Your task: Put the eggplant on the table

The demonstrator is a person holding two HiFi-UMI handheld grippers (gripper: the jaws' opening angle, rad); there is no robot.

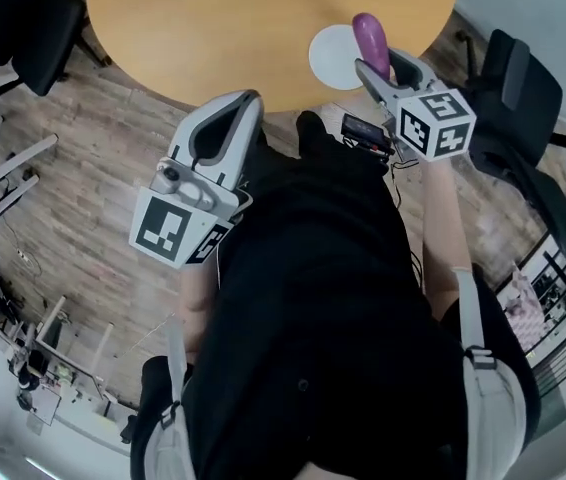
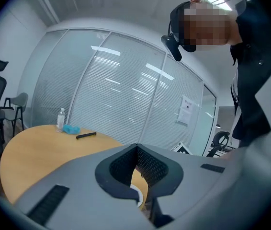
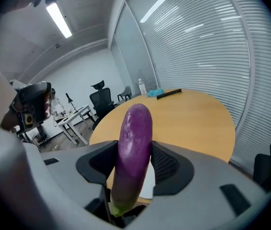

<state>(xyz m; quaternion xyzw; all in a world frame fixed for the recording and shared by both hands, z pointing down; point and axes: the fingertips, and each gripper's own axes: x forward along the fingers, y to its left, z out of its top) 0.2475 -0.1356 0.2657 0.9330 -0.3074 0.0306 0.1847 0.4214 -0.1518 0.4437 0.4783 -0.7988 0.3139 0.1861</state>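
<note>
Purple eggplant [image 3: 135, 128] gripped in the right claw [image 3: 133, 151]
Its rounded end pokes out past the claw's tips, over the wooden tabletop [image 3: 193, 114] and a white disc [image 1: 329, 58]. The left claw [image 2: 136, 151] is clenched on nothing, near the tabletop's edge.

On my screen the left gripper [image 1: 246, 101] and right gripper [image 1: 375, 61] are grey with black pads [image 2: 151, 166]; their cubes [image 1: 171, 230] show black-and-white squares; the person wears a black top [image 1: 333, 298], with grey straps [image 1: 493, 408] at 5 and 7 o'clock.

Right hand-held gripper [image 1: 377, 60] reaches forward, clamping the eggplant [image 1: 370, 32]; left hand-held gripper [image 1: 250, 100] (jaws together) hangs back.
</note>
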